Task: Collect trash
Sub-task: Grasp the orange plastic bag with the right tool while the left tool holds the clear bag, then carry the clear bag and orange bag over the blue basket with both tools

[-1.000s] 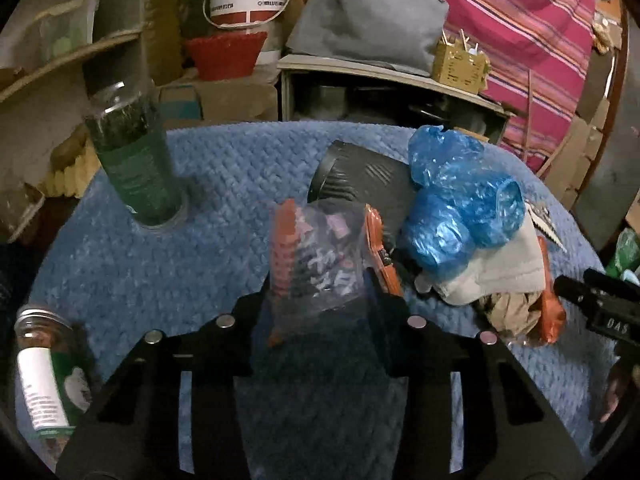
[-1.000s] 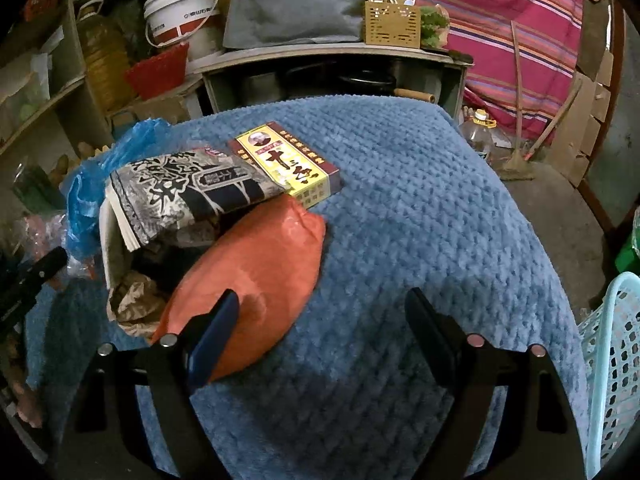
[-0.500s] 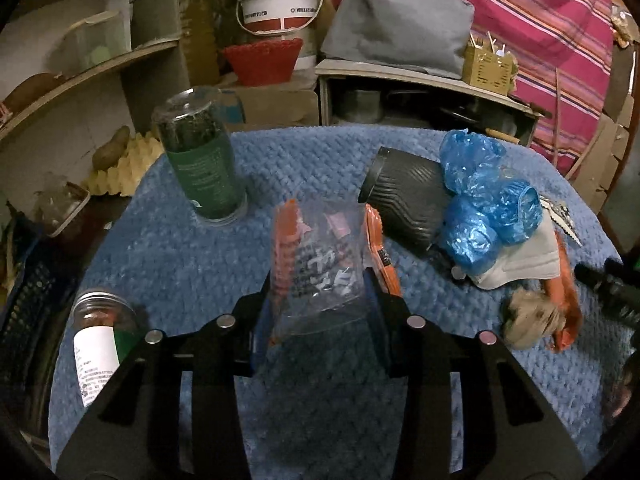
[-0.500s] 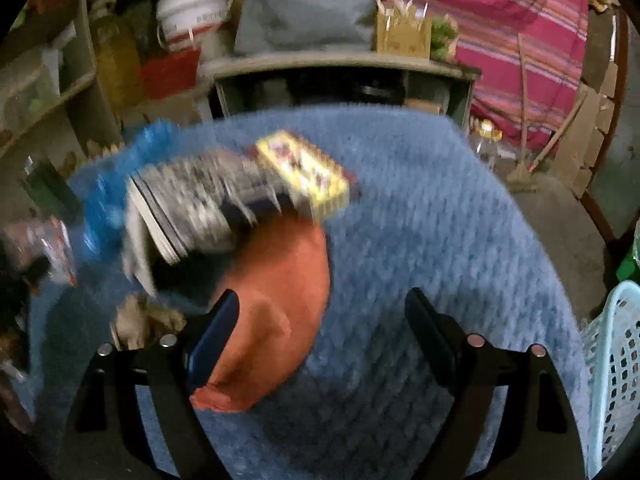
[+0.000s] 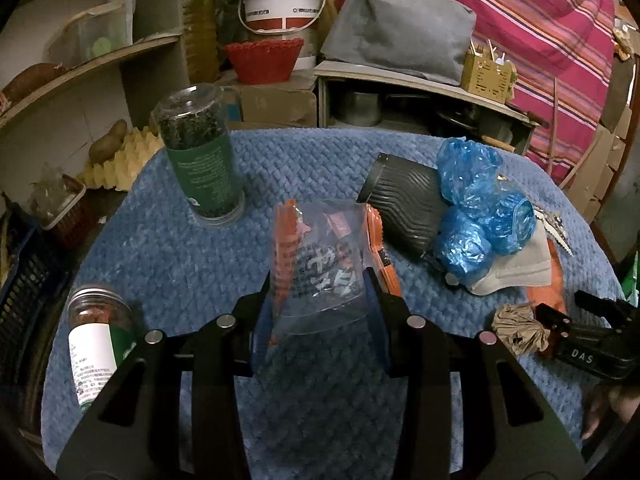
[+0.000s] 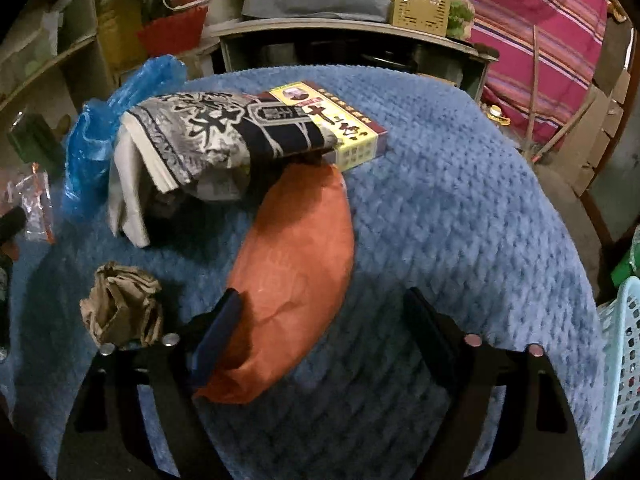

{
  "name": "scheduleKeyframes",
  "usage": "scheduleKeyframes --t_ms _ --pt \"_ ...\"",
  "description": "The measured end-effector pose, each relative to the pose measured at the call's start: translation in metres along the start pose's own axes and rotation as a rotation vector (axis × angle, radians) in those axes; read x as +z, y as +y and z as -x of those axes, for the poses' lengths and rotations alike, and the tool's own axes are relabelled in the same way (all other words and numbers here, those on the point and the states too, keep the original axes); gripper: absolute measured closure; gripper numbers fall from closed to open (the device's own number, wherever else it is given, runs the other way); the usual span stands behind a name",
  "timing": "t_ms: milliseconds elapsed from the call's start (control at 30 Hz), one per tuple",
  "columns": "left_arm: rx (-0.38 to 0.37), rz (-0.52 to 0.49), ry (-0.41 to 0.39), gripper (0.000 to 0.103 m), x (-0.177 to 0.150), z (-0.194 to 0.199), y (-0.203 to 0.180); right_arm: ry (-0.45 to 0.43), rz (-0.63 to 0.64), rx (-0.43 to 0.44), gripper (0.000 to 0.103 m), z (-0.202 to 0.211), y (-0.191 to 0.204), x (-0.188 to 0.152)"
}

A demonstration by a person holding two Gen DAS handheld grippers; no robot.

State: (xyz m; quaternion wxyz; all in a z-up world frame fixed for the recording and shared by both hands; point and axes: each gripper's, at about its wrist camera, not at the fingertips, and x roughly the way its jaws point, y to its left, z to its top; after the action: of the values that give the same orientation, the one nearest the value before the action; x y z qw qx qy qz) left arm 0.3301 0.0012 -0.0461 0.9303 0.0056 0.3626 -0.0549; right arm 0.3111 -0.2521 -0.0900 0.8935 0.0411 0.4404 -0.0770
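Clear plastic wrapper (image 5: 316,272) with orange edges: pinched in left gripper (image 5: 320,300) fingers, lifted higher above blue-covered bench (image 5: 168,248) than a second ago | right gripper (image 6: 320,332) fingers wide, now straddling orange bag (image 6: 296,276), crumpled paper (image 6: 120,304) beside | judgement: wrapper secured, basket (image 6: 624,364) next.

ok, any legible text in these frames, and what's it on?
"DAS": right gripper body, seen in the left wrist view.
Yellow box: large Chinese characters, too blurred to read surely.
Clear plastic bag, white bucket, jar label: print unreadable.
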Motion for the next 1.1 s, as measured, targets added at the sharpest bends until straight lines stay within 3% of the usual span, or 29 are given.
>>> scheduleKeyframes --t_ms 200,300,633,833,1100 --pt "0.010 -0.032 -0.009 0.063 0.000 0.001 -0.006 -0.030 0.019 0.047 0.070 0.003 0.008 0.000" --pt "0.006 -0.038 -0.013 0.063 0.000 0.002 -0.008 -0.046 -0.004 0.076 0.079 0.005 0.006 0.001" --pt "-0.016 -0.022 -0.021 0.063 0.000 0.006 -0.006 -0.039 -0.047 0.068 0.083 0.011 -0.018 0.005" --pt "-0.021 -0.041 -0.042 0.063 -0.002 0.029 -0.020 -0.019 -0.064 0.073 0.084 0.031 -0.039 -0.009" --pt "-0.037 -0.075 -0.062 0.063 -0.019 0.071 -0.047 -0.093 -0.086 0.112 0.088 0.077 -0.068 -0.033"
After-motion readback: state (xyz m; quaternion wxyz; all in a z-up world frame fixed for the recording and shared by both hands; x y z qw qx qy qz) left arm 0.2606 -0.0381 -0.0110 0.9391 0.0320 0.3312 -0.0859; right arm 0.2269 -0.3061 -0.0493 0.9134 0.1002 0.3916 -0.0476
